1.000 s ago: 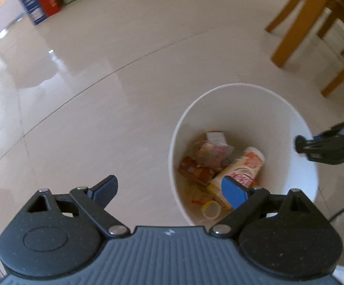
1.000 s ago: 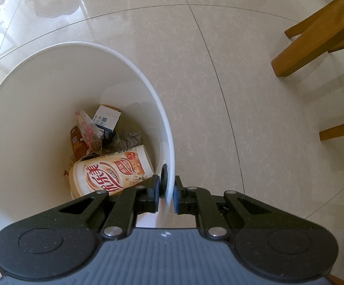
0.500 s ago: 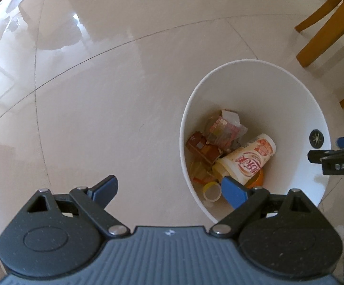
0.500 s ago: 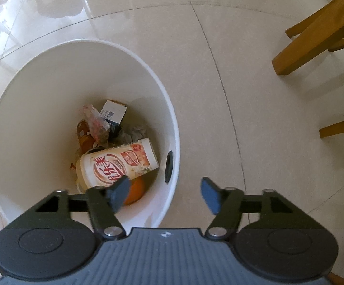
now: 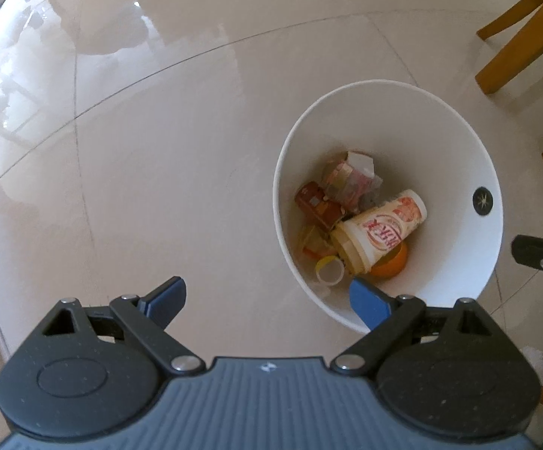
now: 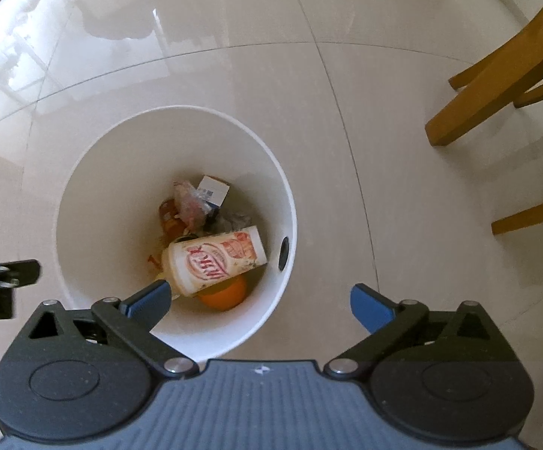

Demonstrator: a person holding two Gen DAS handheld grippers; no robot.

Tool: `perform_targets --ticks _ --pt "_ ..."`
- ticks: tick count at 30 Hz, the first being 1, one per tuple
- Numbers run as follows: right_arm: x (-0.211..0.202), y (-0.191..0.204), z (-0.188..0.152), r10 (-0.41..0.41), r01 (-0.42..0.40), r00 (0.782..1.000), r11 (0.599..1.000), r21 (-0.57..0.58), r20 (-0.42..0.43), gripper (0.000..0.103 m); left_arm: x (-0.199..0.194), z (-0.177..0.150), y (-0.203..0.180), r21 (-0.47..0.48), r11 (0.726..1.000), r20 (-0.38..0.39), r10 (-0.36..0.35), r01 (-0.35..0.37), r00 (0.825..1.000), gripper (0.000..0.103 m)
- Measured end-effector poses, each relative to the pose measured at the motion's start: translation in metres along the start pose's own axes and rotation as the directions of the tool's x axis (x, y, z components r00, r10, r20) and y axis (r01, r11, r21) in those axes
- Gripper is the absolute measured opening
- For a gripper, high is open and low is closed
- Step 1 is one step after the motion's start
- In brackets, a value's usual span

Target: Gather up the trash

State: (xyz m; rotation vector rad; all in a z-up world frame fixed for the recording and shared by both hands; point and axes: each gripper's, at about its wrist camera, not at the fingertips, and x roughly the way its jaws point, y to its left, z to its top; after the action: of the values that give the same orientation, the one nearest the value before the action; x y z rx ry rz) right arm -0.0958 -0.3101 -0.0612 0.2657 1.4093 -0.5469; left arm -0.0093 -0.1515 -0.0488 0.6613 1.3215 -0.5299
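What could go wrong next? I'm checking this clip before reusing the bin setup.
1. Both grippers, left and right, are open and empty above the bin; lowering either could knock its rim and perhaps tip it.
2. The cup rests tilted on an orange ball, so new trash may shift it.
3. Chair legs stand close by; a wide swing of the right gripper might hit them.

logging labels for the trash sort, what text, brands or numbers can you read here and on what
Milk tea cup in the white bin: large red characters on its side, turned and too blurred to read.
Small white and blue box: printed patch, too small to read.
Brown packet: label unreadable.
Gripper bodies: a small white logo mark, no words.
Nothing else legible.
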Motion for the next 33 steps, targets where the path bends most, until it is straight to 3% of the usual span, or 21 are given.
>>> perform_targets --ticks 5,16,33 --pt "-0.025 -0.001 -0.008 0.014 -0.013 1.0 0.998 0.055 -0.022 0.103 -0.014 -0.007 -0.006 -0.019 1.0 -0.021 0.016 -0.016 1.0 0.094" --pt "-0.06 -0.006 -0.018 0.023 -0.022 1.0 0.992 0.127 -0.012 0.103 -0.039 -0.01 -0.015 -0.052 0.999 -0.039 -0.019 0.017 0.999 0.094" --pt "-0.067 -0.006 -0.016 0.029 -0.028 1.0 0.991 0.134 -0.006 0.103 -0.042 -0.006 -0.017 -0.064 0.998 -0.032 -0.025 0.022 0.999 0.094"
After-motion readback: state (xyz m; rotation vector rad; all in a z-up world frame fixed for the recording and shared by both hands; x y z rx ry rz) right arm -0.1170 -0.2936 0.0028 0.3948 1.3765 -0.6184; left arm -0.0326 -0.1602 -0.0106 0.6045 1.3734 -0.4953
